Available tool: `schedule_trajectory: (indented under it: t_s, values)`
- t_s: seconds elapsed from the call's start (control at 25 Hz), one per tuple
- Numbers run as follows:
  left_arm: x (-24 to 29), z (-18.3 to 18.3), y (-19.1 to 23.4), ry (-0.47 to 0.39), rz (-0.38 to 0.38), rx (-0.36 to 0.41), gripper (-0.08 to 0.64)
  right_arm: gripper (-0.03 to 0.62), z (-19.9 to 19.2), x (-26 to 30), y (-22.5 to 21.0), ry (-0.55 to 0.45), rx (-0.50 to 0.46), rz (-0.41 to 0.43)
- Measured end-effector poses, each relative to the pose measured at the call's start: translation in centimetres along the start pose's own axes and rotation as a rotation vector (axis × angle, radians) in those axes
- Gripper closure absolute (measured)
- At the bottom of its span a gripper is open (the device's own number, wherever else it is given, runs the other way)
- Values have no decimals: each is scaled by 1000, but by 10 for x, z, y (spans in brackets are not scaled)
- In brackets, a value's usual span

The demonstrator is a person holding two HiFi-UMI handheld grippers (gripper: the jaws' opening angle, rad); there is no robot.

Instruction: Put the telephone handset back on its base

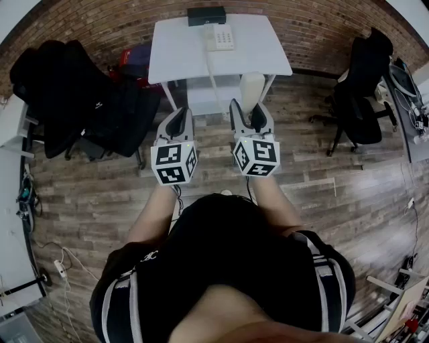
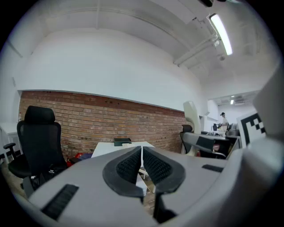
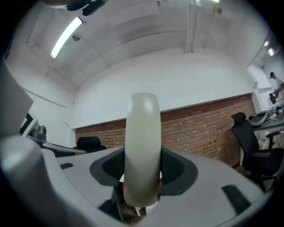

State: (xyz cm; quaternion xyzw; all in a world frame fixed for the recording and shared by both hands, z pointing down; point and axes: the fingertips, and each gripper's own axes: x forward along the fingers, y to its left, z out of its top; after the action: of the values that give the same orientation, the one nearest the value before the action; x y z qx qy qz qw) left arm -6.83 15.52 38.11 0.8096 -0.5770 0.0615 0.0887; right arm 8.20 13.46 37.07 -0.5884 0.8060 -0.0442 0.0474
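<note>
Left gripper [image 1: 175, 118] is held low in front of the person, just right of a black office chair [image 1: 67, 94] draped with dark clothing. Its jaws are seen pressed together in the left gripper view, ribbed pads meeting along one line, and nothing is caught between them.

Beyond both grippers, a white table [image 1: 174, 60] is set against a brick wall [image 1: 100, 27]. On its far half the telephone base [image 1: 219, 37] is laid, keypad up, and a black box [image 1: 206, 15] is placed just behind it at the table's back edge.

To the right, the right gripper [image 1: 249, 114] is carried level with the left one, the two marker cubes side by side. Its jaws are held wide and are clamped on the white telephone handset [image 3: 142, 146], which is gripped across its narrow body and stands upright, rising well above the pads. In the head view a pale shape ahead of this gripper is probably that handset, though it blends with the table's white frame. The handset is kept well apart from the base, short of the table's near edge.

At far right, a second black office chair [image 1: 362, 94] is parked on the wooden floor [image 1: 322, 194].
</note>
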Motion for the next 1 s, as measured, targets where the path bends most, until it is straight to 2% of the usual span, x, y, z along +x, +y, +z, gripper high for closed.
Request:
schedule_trajectory:
  t_s: [0.56,1.0]
  values:
    - [4,0,-19,4,5,19,548,394,1,-5,-11,-18,-6,22]
    - [25,6,-25,0,44,29,548,394,4,13,-27,-23,2,63]
